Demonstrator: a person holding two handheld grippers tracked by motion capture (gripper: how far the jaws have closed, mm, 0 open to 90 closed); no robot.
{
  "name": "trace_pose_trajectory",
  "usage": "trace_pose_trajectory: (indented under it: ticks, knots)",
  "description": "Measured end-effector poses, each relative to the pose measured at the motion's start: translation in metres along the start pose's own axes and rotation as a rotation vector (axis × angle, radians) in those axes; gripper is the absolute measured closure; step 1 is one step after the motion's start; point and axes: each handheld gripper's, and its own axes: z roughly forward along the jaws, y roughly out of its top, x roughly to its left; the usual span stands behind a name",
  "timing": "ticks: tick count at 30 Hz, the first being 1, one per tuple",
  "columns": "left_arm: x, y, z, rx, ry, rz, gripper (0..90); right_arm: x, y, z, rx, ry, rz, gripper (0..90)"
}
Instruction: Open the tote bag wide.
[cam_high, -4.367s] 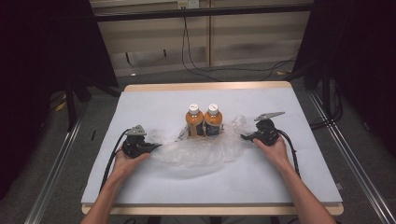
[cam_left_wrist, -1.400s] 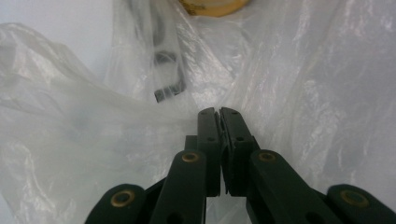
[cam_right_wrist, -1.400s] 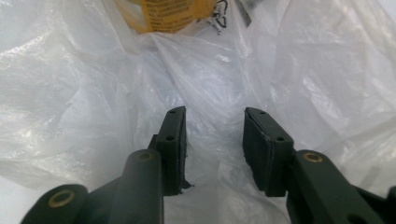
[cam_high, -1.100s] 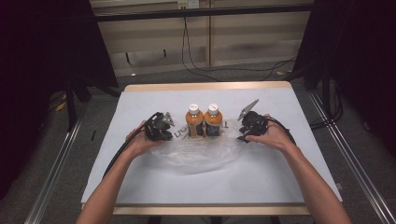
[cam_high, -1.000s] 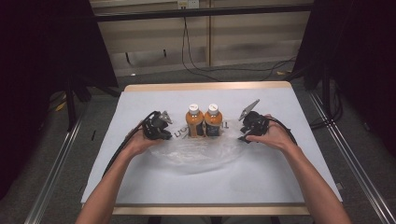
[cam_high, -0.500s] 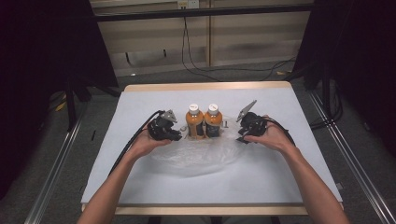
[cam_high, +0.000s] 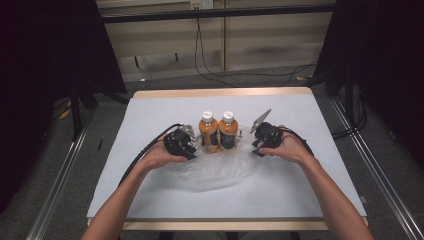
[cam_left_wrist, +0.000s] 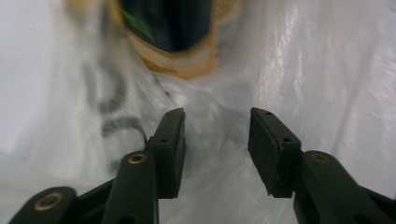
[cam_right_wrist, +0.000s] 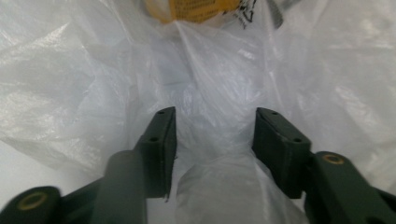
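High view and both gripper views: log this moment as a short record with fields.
surface: white table
bottles: two orange bottles, upright, side by side, white caps
bag: clear plastic bag, crumpled on the table around the bottles' bases and toward the person
left gripper: open, fingers over bag plastic, just left of the bottles
right gripper: open, a fold of bag between its fingers, not clamped, just right of the bottles
hands: one on each gripper, forearms coming in from the near edge

A white-topped table (cam_high: 150, 115) was observed. A clear plastic bag (cam_high: 215, 170) was spread on it. Two bottles (cam_high: 219, 132) were stood upright, touching.
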Motion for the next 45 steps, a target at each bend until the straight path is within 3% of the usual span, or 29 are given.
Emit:
trace_pose_trajectory:
  ticks: [1, 2, 3, 6, 7, 8, 14, 16, 19, 22, 24, 30, 37, 39, 43, 45]
  knots:
    - [-0.003, -0.003, -0.002, 0.022, 0.004, 0.012, 53.8, 0.002, 0.0, 0.0, 0.01, -0.002, -0.014, 43.0]
    - [-0.003, -0.003, -0.002, 0.022, 0.004, 0.012, 53.3, 0.002, 0.0, 0.0, 0.01, -0.002, -0.014, 43.0]
    - [-0.004, -0.004, -0.005, 0.052, -0.006, 0.015, 53.3, 0.002, 0.0, 0.0, 0.013, -0.004, -0.02, 41.6]
    - [-0.006, -0.007, -0.01, 0.128, 0.028, 0.046, 52.8, 0.001, -0.003, -0.004, 0.074, -0.021, -0.005, 35.5]
    - [-0.006, -0.007, -0.01, 0.128, 0.028, 0.046, 53.0, 0.001, -0.003, -0.004, 0.074, -0.021, -0.005, 35.5]
    - [-0.005, -0.008, -0.011, 0.146, 0.041, 0.062, 53.2, 0.001, -0.003, -0.006, 0.107, -0.038, -0.026, 34.8]
    - [0.003, -0.008, -0.012, 0.136, 0.069, 0.035, 56.4, -0.005, -0.005, -0.005, 0.103, -0.034, -0.006, 28.2]
    - [0.01, -0.007, -0.012, 0.134, 0.107, 0.011, 55.1, -0.009, -0.007, -0.005, 0.097, -0.037, 0.008, 27.6]
    - [0.023, -0.004, -0.011, 0.13, 0.088, -0.007, 51.0, -0.015, -0.009, -0.005, 0.086, -0.034, 0.046, 25.8]
    - [0.027, -0.002, -0.012, 0.136, 0.104, 0.0, 53.1, -0.018, -0.009, -0.004, 0.079, -0.036, 0.044, 25.5]
    - [0.033, -0.005, -0.013, 0.11, 0.087, -0.016, 54.6, -0.021, -0.012, -0.005, 0.072, -0.029, 0.044, 26.0]
    - [0.034, -0.007, -0.013, 0.101, 0.086, 0.0, 55.8, -0.021, -0.018, -0.009, 0.086, -0.032, 0.039, 26.2]
    - [0.038, -0.009, -0.016, 0.098, 0.091, -0.017, 57.6, -0.022, -0.021, -0.011, 0.099, -0.036, 0.039, 26.3]
    - [0.039, -0.011, -0.017, 0.092, 0.09, -0.036, 60.5, -0.021, -0.022, -0.012, 0.099, -0.039, 0.036, 26.3]
    - [0.037, -0.016, -0.018, 0.024, 0.096, -0.105, 67.0, -0.023, -0.021, -0.012, 0.098, -0.035, 0.062, 26.4]
    - [0.037, -0.016, -0.019, 0.008, 0.098, -0.107, 66.4, -0.023, -0.021, -0.012, 0.094, -0.034, 0.062, 26.3]
